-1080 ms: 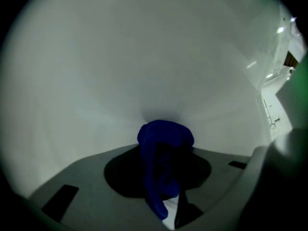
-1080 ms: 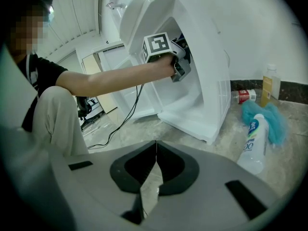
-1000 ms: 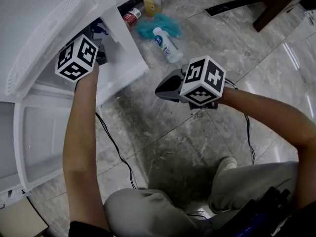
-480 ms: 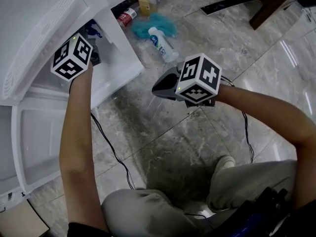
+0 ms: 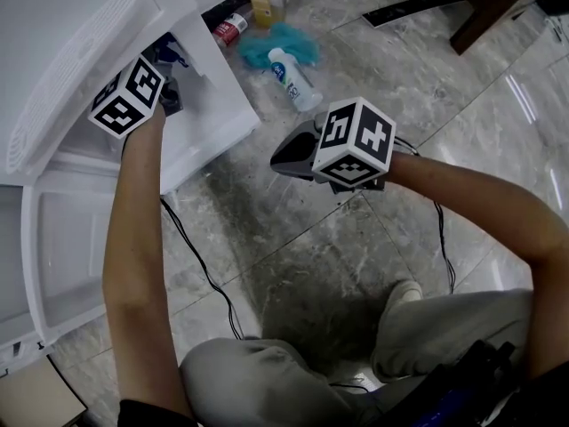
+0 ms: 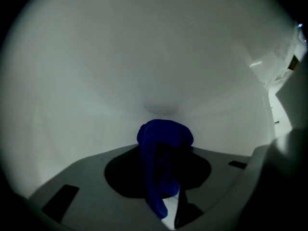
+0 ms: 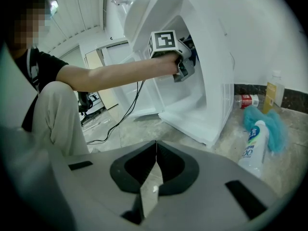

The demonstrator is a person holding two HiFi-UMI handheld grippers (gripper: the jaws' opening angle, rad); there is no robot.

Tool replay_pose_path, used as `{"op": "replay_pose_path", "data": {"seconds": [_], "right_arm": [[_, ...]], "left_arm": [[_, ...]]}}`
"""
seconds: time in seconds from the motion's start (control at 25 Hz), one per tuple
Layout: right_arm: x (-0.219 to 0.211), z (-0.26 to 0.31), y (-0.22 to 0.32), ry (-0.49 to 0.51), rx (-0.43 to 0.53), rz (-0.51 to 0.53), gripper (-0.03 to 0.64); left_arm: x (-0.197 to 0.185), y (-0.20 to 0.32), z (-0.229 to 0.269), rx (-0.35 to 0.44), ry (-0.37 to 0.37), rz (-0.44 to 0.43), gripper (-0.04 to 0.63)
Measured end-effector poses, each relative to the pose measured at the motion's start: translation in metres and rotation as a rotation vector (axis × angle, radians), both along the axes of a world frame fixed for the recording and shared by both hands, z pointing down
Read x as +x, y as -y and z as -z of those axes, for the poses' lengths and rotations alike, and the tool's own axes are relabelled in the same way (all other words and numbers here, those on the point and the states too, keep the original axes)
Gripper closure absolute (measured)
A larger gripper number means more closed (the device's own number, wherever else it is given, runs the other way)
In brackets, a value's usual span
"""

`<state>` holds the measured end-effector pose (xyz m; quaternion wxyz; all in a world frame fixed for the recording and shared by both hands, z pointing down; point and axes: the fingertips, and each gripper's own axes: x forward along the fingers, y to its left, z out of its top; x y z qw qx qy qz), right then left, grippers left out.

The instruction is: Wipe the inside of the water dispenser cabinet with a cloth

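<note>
The white water dispenser cabinet (image 5: 80,52) lies on the floor with its opening facing me. My left gripper (image 5: 169,87) reaches into that opening, shut on a dark blue cloth (image 6: 163,148). The cloth bunches between the jaws against the white inner wall (image 6: 154,57). In the right gripper view the left gripper (image 7: 185,64) sits at the cabinet (image 7: 211,81) mouth, a bit of blue cloth (image 7: 192,54) showing. My right gripper (image 5: 280,158) hovers over the marble floor, shut and empty; its fingertips (image 7: 155,146) meet.
The cabinet door (image 5: 71,247) lies open at lower left. Behind the cabinet are a white bottle (image 5: 295,80), a teal cloth (image 5: 276,43), a red-labelled bottle (image 5: 229,29) and a yellow bottle (image 5: 265,5). A black cable (image 5: 204,274) crosses the floor. Dark wooden furniture (image 5: 498,7) stands at top right.
The left gripper has tilted a little and shifted slightly left at the cabinet opening, still holding the cloth. The right gripper has kept its place.
</note>
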<state>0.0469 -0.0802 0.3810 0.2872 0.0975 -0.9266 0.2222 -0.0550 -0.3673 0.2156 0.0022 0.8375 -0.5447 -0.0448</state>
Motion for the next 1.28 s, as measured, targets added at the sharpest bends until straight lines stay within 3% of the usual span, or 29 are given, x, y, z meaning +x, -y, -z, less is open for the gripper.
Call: {"op": "replay_pose_path", "data": {"seconds": [0.08, 0.2, 0.32, 0.4, 0.6, 0.64, 0.72, 0.84, 0.96, 1.16, 1.28], "right_arm": [[0.001, 0.005, 0.002, 0.026, -0.001, -0.010, 0.618], [-0.002, 0.027, 0.014, 0.145, 0.004, -0.048, 0.618], [0.002, 0.048, 0.035, 0.230, 0.006, -0.124, 0.618], [0.002, 0.058, 0.048, 0.288, -0.022, -0.175, 0.618], [-0.017, 0.081, 0.075, 0.395, -0.056, -0.275, 0.610], [-0.025, 0.082, 0.078, 0.395, -0.052, -0.279, 0.553], [-0.047, 0.082, 0.078, 0.386, -0.067, -0.261, 0.355], [-0.085, 0.079, 0.073, 0.364, -0.084, -0.203, 0.323], [-0.119, 0.077, 0.065, 0.344, -0.097, -0.149, 0.314], [-0.154, 0.065, 0.048, 0.289, -0.163, -0.049, 0.318], [-0.161, 0.059, 0.041, 0.258, -0.244, -0.018, 0.416]], "left_arm": [[0.003, -0.009, -0.011, -0.026, 0.004, -0.032, 0.462], [0.009, -0.042, -0.022, -0.048, 0.024, -0.134, 0.462], [0.019, -0.087, -0.031, -0.060, 0.100, -0.273, 0.462], [0.024, -0.116, -0.038, -0.046, 0.222, -0.350, 0.462], [0.017, -0.172, -0.076, -0.008, 0.652, -0.481, 0.462], [0.012, -0.180, -0.083, -0.008, 0.716, -0.498, 0.462], [0.001, -0.194, -0.094, -0.015, 0.815, -0.512, 0.462], [-0.010, -0.212, -0.111, -0.020, 0.927, -0.536, 0.462], [-0.012, -0.232, -0.114, 0.001, 0.978, -0.586, 0.462], [-0.026, -0.242, -0.115, 0.034, 1.036, -0.532, 0.462], [-0.033, -0.244, -0.121, 0.034, 1.046, -0.514, 0.459]]}}
